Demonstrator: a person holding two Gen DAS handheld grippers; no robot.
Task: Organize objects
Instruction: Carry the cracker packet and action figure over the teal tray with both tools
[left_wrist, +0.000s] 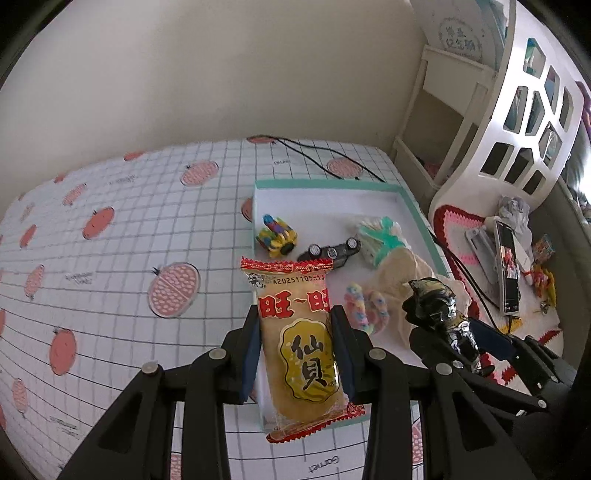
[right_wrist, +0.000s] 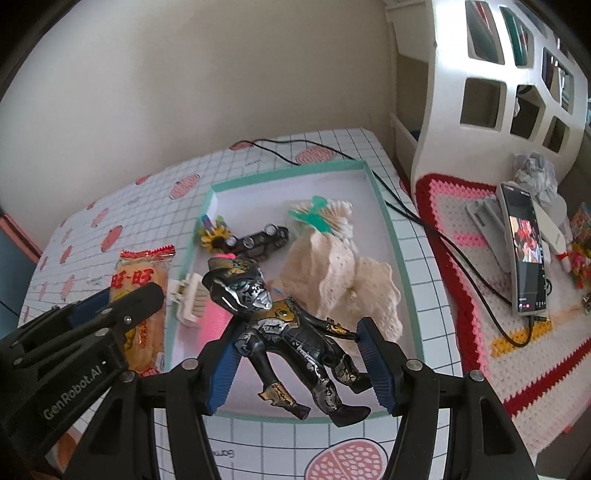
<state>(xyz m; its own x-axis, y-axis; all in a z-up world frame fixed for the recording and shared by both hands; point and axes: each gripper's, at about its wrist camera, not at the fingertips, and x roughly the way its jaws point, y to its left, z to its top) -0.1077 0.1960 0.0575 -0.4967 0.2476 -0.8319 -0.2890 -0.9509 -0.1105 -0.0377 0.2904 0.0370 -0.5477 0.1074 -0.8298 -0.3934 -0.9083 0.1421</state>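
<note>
Clamped in the left gripper (left_wrist: 295, 328), a snack pack (left_wrist: 299, 343) stands upright above the tray's (right_wrist: 388, 221) near left corner. Beside it the right gripper (right_wrist: 299, 354) is closed on a black figure (right_wrist: 291, 332) (pads pressing its arms, legs hanging toward the near edge), held over the tray's near part. Below lie a pink comb (right_wrist: 212, 321) and a white clip (right_wrist: 190, 299) by the left wall, with a cream doily (right_wrist: 332, 273) to the right. Farther in sit a black car (right_wrist: 262, 240), a yellow block toy (right_wrist: 214, 232) and cotton swabs (right_wrist: 332, 218). Right of the bench, a phone (right_wrist: 524, 254) leans on a crochet mat (right_wrist: 461, 229).
</note>
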